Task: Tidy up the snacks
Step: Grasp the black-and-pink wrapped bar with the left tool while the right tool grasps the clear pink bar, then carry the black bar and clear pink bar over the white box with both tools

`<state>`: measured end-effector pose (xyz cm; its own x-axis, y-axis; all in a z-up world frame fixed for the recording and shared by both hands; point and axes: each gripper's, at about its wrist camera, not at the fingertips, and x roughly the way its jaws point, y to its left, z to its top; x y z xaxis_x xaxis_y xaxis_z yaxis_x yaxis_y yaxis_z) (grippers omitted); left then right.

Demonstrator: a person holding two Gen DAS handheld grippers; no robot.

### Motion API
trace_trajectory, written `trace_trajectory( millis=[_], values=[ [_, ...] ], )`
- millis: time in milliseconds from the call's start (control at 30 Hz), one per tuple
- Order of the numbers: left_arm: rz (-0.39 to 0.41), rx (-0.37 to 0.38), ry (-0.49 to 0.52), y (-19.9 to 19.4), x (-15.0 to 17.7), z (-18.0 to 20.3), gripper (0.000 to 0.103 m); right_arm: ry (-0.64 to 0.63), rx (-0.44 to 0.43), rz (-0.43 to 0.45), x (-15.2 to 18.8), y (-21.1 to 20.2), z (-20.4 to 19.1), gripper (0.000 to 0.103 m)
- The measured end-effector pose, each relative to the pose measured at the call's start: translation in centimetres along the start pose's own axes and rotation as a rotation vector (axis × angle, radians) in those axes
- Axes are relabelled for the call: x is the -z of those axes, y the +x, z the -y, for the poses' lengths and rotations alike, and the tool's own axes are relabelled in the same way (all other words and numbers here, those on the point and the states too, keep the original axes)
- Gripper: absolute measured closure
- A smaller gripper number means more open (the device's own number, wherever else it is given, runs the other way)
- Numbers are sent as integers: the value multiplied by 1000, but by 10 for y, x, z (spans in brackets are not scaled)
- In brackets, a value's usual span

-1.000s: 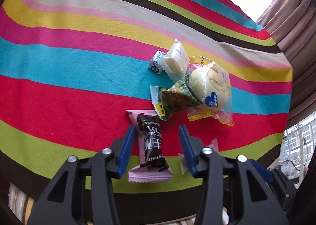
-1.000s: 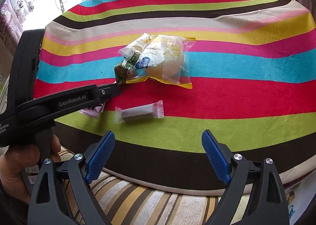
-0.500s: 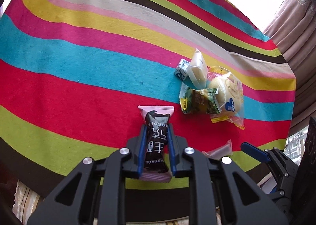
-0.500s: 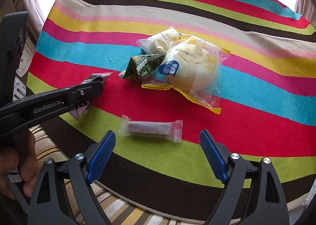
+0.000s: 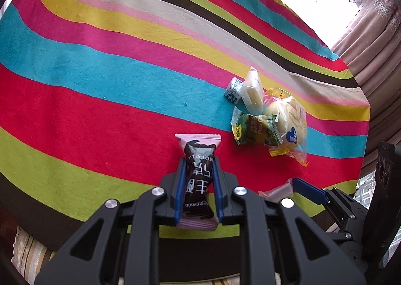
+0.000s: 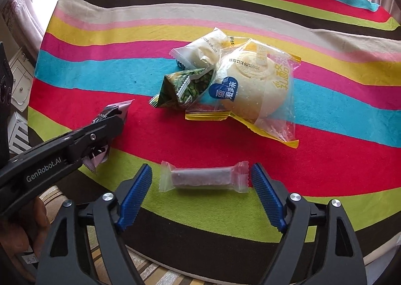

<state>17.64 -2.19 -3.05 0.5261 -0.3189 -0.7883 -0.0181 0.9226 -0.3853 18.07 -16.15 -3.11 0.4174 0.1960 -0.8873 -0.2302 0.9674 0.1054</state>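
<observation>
two snacks: being picked up.
left hand-held gripper (image 5: 198, 184): squeezing the chocolate bar (image 5: 198, 179).
right hand-held gripper (image 6: 201, 184): closing around the clear-wrapped bar (image 6: 204, 176), not touching.
snack pile (image 6: 250, 84): at 12 o'clock on the worktop (image 6: 325, 164).
next: pinch, lift.

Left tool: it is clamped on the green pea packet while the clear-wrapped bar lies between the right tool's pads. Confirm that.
Wrong packet. The left tool is clamped on the pink-and-black chocolate bar, as the left wrist view shows. The clear-wrapped bar does lie between the closing right tool's pads, untouched.
</observation>
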Motion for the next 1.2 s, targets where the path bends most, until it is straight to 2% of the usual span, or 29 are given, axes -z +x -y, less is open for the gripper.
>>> trace_trajectory(
  millis=[100, 367, 733, 1200],
  values=[
    [7, 4, 1, -1, 0, 0, 83, 9, 17, 9, 2, -2, 3, 36],
    [24, 2, 24, -5, 2, 5, 83, -2, 34, 28, 9, -5, 1, 45],
    [62, -11, 55, -14, 4, 12, 83, 14, 2, 75, 19, -24, 4, 48],
    [67, -23, 127, -37, 23, 44, 84, 104, -48, 136, 37, -62, 34, 48]
  ],
)
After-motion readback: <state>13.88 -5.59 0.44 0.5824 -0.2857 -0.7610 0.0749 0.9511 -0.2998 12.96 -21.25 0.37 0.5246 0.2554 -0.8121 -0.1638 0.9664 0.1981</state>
